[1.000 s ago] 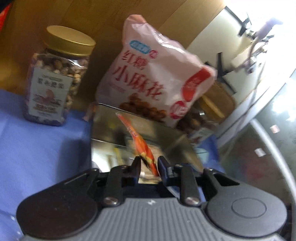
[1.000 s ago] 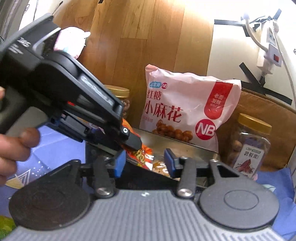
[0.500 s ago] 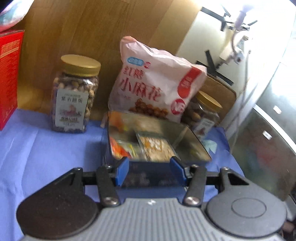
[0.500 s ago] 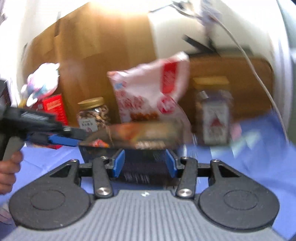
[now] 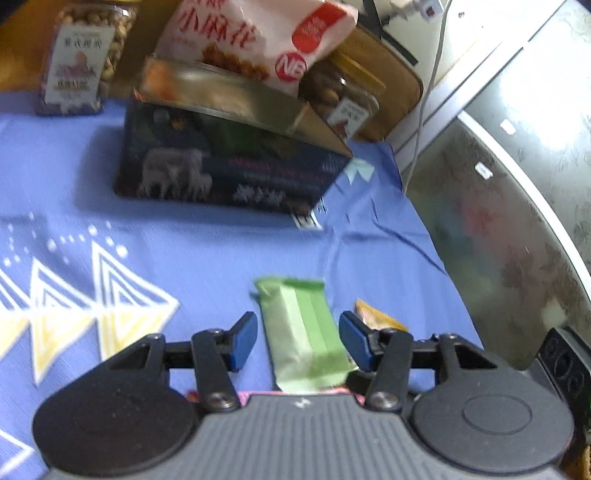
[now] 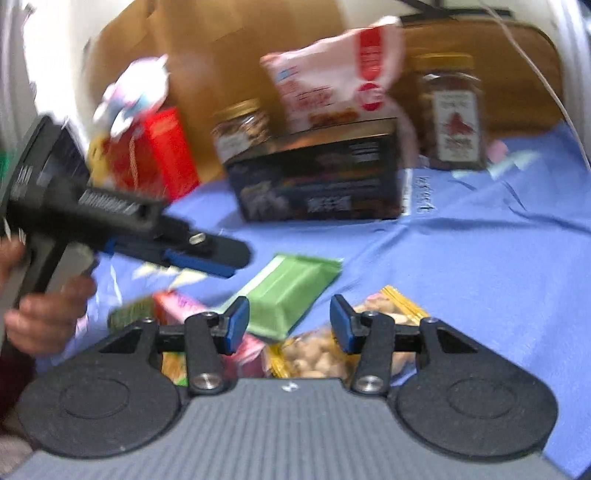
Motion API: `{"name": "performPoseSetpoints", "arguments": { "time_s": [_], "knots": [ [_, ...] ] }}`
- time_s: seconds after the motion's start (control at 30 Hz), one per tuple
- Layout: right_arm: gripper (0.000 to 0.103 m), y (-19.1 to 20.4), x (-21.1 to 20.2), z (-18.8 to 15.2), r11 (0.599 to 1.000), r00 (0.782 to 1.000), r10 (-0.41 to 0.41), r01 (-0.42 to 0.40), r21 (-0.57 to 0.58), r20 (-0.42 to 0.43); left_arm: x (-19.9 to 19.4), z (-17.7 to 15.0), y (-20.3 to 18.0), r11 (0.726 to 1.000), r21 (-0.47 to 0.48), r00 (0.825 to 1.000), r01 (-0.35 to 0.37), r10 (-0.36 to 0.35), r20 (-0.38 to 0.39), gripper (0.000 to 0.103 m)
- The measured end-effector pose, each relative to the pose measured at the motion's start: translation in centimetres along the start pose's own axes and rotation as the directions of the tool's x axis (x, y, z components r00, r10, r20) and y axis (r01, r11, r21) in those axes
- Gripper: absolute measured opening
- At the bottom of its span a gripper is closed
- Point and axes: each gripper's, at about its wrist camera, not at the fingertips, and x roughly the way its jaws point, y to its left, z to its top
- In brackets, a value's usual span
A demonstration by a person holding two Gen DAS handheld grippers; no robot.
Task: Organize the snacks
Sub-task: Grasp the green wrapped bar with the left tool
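Both tongs were apart and empty. The left tongs [image 5: 298, 341] straddled the flat green foil snack bar [image 5: 303, 343]; best lowered squarely before closing.

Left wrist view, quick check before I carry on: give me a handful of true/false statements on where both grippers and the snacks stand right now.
1. The left gripper is open with the green packet lying between its fingers. True.
2. The green packet is already inside the dark tin. False: it lies on the blue cloth, in front of the tin.
3. The right gripper is shut on a peanut packet. False: its jaws stand open and hold nothing; the peanut packet lies below them.
4. The pink bag stands behind the tin. True.
5. A nut jar stands right of the tin in the right wrist view. True.
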Motion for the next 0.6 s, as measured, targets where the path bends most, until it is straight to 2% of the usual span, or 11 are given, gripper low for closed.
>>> {"name": "performPoseSetpoints", "arguments": {
  "time_s": [0.1,0.17,0.23,0.47,0.6],
  "knots": [
    [0.053,1.3,-0.1,-0.4,0.997,0.999,-0.031,0.031,-0.070,-0.007,0.5,-1.0,-0.4,1.000,0.000,0.999,0.008,-0.008,-0.034,0.051],
    [0.053,1.2,-0.2,-0.4,0.998,1.000,-0.018,0.017,-0.060,-0.023,0.5,-1.6,-0.8,0.999,0.020,0.999,-0.027,0.027,-0.031,0.051],
    [0.052,1.2,0.0,-0.3,0.998,0.999,0.001,-0.003,-0.056,-0.037,0.3,-1.9,-0.9,0.999,0.021,0.999,-0.029,0.029,-0.025,0.052],
    [0.055,0.0,1.4,-0.1,0.984,0.983,0.156,-0.146,0.101,-0.093,-0.4,-2.0,-0.2,0.999,-0.008,0.999,-0.039,0.039,-0.003,0.048],
    [0.054,0.8,1.4,-0.2,0.968,0.973,0.226,-0.218,0.126,-0.052,-1.1,-1.8,1.2,0.996,-0.047,0.997,-0.069,0.070,0.020,0.048]
  ]
}}
